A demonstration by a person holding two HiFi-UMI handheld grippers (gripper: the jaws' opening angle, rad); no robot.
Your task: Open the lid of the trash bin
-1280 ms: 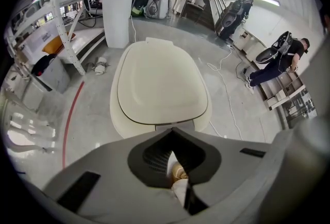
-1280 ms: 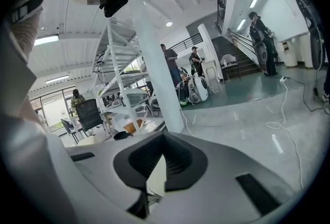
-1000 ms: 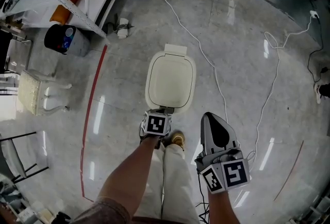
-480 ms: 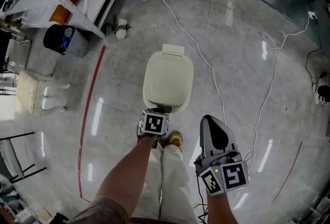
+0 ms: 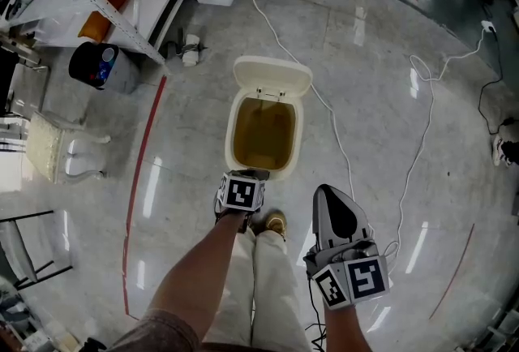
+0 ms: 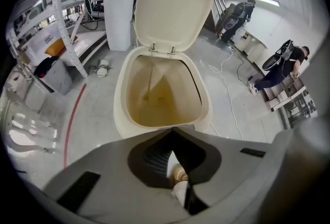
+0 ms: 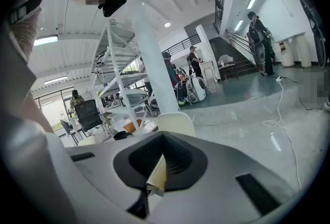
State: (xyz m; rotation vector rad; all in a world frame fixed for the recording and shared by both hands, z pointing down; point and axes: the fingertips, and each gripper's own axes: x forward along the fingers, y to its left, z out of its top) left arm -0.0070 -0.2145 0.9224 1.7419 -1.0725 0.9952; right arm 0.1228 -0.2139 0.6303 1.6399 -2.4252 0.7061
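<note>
Left gripper, jaws together and empty, sits right at the near rim of the bin. Just beyond it the lid stands raised on its far hinge. Nudging the rim could drop it shut. Right gripper, also closed on nothing, hangs beside a cable that might snag.

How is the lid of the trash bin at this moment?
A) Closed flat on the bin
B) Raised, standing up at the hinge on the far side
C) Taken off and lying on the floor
B: the lid stands up behind the open trash bin, whose yellowish inside is visible.
</note>
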